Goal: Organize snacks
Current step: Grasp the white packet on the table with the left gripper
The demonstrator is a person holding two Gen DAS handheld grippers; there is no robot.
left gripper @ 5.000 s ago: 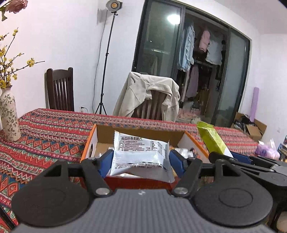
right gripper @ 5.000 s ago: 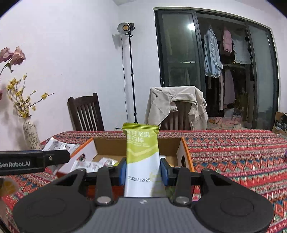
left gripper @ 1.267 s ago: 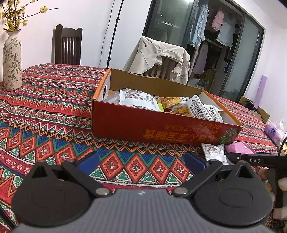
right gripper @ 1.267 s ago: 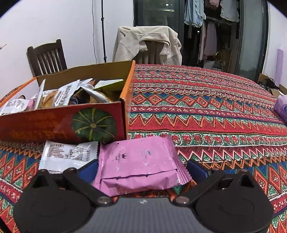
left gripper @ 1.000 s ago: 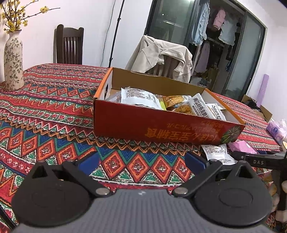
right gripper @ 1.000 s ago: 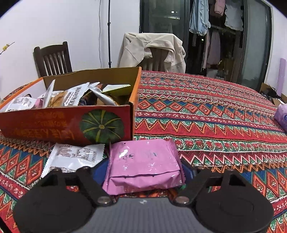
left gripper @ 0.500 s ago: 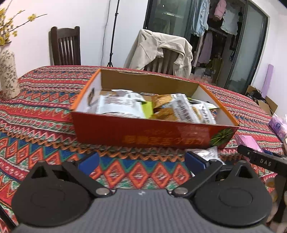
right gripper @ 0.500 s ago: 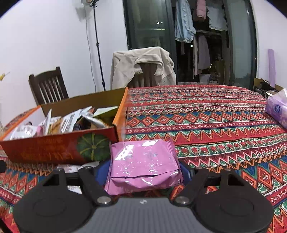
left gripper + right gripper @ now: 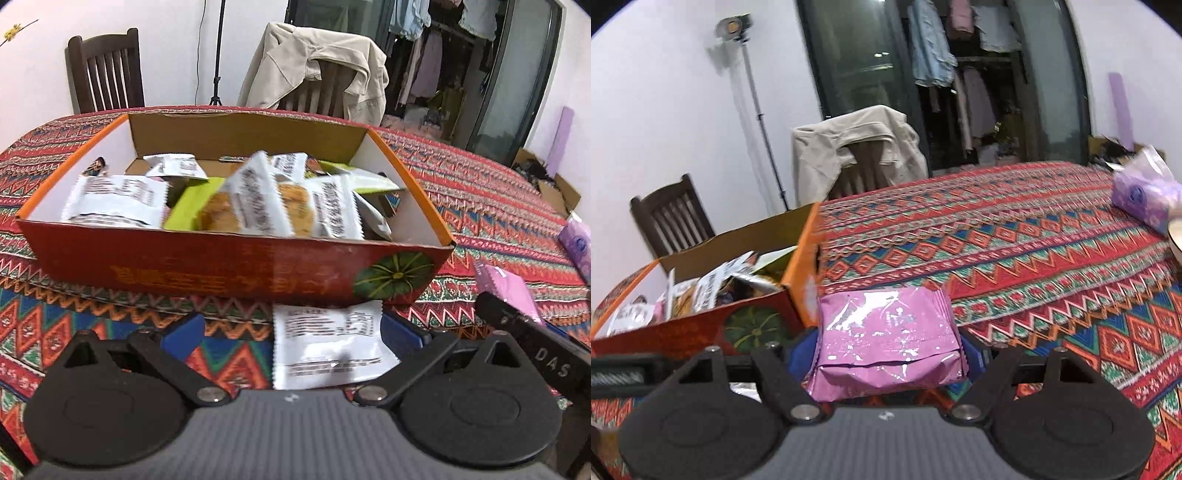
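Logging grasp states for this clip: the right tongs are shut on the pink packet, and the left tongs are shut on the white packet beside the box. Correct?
Not quite. The left tongs are open around the white packet, as the left wrist view shows. The right tongs are shut on the pink packet.

Setting: home, dining/living room | worktop [image 9: 1034, 236] had a patterned woven cloth | wooden chair [image 9: 105, 70], second chair draped with beige jacket [image 9: 314, 62] | clothes [image 9: 931, 48] hung behind glass sliding doors | lamp stand [image 9: 753, 110] by wall
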